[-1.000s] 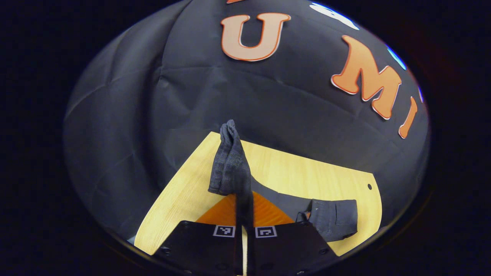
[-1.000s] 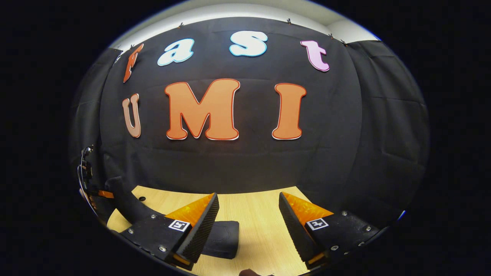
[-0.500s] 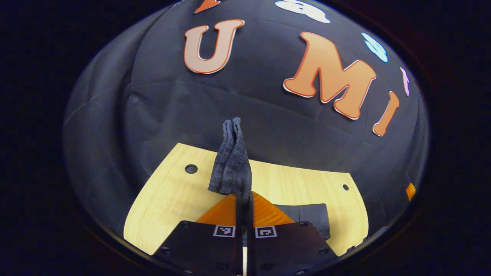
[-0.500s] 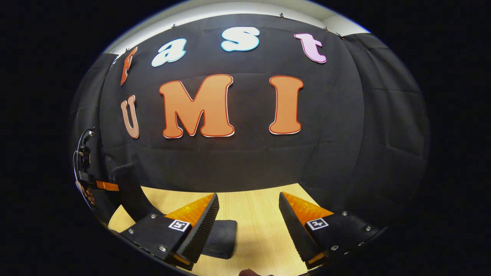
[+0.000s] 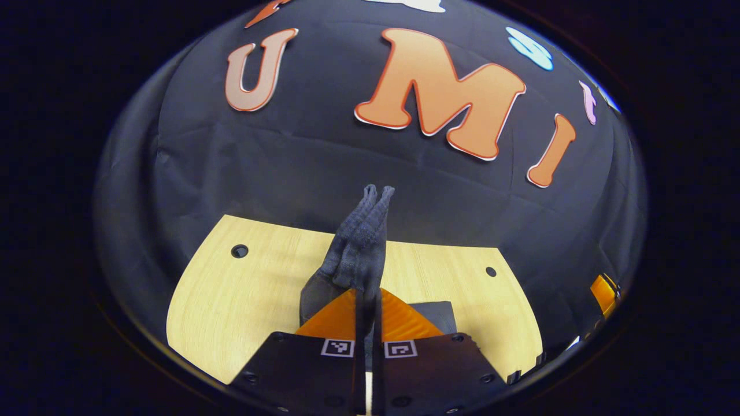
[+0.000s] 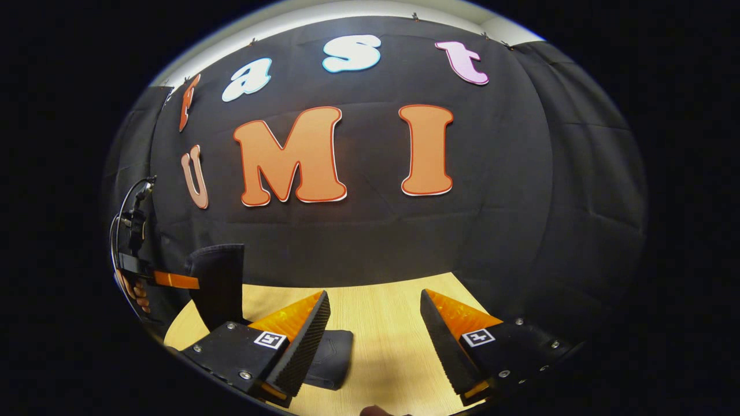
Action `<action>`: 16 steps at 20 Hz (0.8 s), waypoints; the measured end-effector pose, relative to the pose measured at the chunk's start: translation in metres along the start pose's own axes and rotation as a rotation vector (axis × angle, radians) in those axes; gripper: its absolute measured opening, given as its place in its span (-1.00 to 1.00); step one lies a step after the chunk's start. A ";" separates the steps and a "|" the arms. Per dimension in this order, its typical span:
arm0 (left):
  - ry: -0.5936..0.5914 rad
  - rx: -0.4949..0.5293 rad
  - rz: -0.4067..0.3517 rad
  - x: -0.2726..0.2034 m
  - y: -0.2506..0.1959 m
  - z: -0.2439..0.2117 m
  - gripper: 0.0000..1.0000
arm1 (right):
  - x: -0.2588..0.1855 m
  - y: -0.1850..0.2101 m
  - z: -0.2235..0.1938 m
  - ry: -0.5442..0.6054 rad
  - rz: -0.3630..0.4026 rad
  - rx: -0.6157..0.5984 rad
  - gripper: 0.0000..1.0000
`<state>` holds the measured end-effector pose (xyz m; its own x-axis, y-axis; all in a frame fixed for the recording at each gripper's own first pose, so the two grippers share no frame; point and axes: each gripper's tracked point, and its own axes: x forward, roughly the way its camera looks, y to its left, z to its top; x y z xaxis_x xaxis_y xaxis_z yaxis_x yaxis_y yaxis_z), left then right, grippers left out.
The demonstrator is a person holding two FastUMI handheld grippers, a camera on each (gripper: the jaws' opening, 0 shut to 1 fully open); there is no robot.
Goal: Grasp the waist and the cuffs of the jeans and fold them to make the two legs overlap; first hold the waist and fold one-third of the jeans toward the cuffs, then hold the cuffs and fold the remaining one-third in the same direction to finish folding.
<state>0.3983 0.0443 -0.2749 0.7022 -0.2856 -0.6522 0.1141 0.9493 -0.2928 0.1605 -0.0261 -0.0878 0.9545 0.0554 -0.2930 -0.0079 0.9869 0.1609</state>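
Partly hidden jeans [image 5: 358, 254] are pinched in the left hand-held gripper [image 5: 368, 300]; right hand-held gripper [image 6: 374, 329] gapes wide.

The left gripper [image 5: 366, 312] hides most of the jeans [image 5: 358, 248] behind its fingers. At nine o'clock in the right gripper view, the hand [image 6: 132, 289] is cut off.

We hold our left gripper [image 5: 367, 300] closed tight, our right gripper [image 6: 374, 323] wide open, both seemingly raised.
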 end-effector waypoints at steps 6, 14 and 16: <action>0.072 0.056 -0.033 0.021 -0.060 -0.027 -0.91 | 0.004 -0.019 -0.008 0.019 0.013 0.013 0.89; 0.244 0.114 -0.049 0.045 -0.119 -0.095 -0.91 | 0.016 -0.047 -0.013 0.039 0.022 0.021 0.89; 0.288 0.127 -0.046 0.051 -0.127 -0.113 -0.91 | 0.015 -0.049 -0.013 0.039 0.028 0.019 0.89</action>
<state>0.3400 -0.1053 -0.3496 0.4686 -0.3366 -0.8168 0.2409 0.9382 -0.2485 0.1718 -0.0714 -0.1127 0.9416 0.0889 -0.3247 -0.0280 0.9819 0.1876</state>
